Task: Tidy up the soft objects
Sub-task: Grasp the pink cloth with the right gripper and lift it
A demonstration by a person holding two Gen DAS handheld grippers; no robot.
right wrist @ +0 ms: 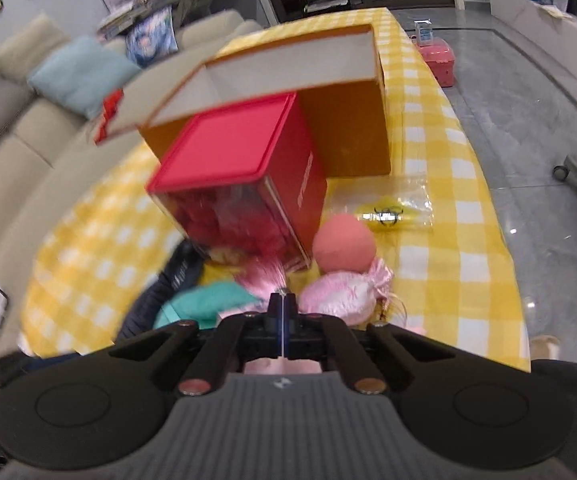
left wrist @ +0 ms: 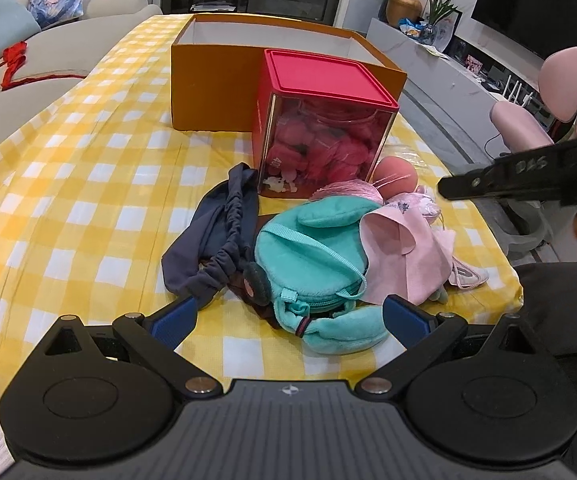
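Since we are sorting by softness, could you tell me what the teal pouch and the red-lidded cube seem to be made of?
The teal pouch looks like plush fleece: a matte, fuzzy nap with a zipper. The red-lidded cube looks like rigid plastic: clear glossy walls showing reflections and pink stuffing, under a smooth opaque lid.

fleecy teal pouch (left wrist: 312, 256), matt checked cloth (left wrist: 88, 184), glossy clear-walled plastic red box (left wrist: 320, 128), matt cardboard orange box (left wrist: 216, 80).
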